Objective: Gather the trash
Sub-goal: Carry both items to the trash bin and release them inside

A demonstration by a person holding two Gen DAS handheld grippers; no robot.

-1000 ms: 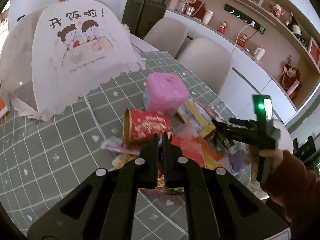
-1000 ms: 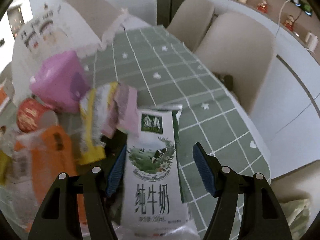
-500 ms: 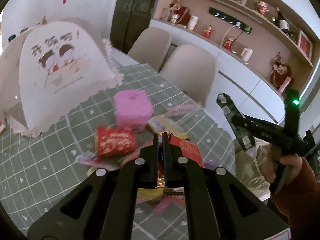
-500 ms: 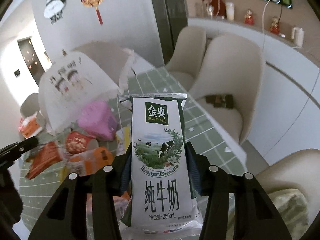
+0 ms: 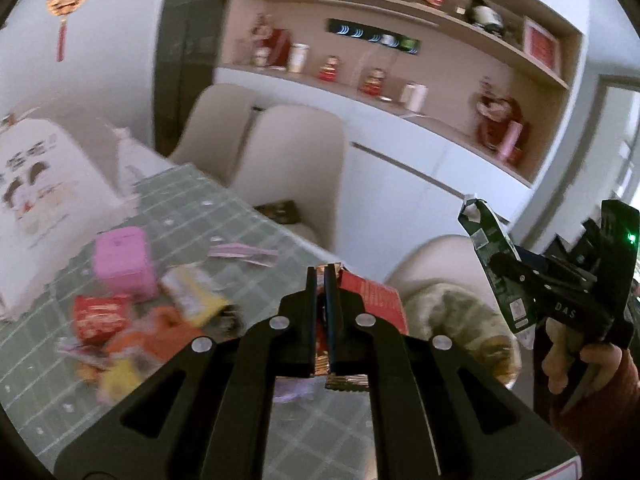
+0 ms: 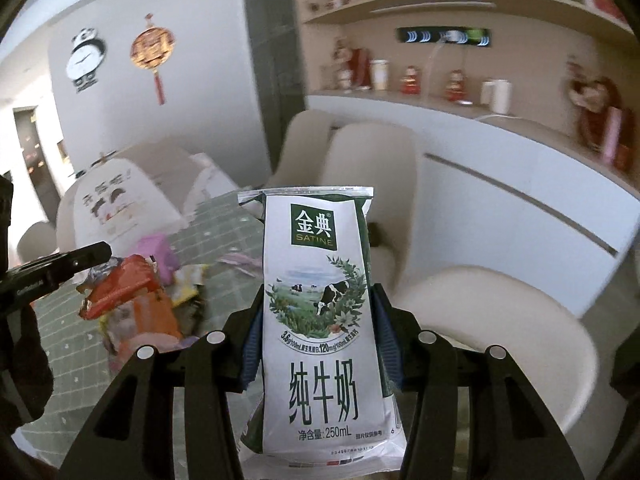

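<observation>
While the right gripper (image 6: 316, 320) clamps the milk carton (image 6: 322, 312) upright in open air off the tabletop (image 5: 224, 216) edge, the left gripper (image 5: 320, 284), fingers nearly together, pinches a red wrapper (image 5: 370, 298) above the trash pile (image 5: 132, 320) near that edge, facing beige chairs (image 5: 296, 160).

Cream chairs (image 5: 296, 168) beside a food cover (image 6: 120, 204).

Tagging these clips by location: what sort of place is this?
Most likely a home dining room: a dining table with a green checked cloth, cushioned chairs drawn up to it, and wall shelves of figurines and bottles.
</observation>
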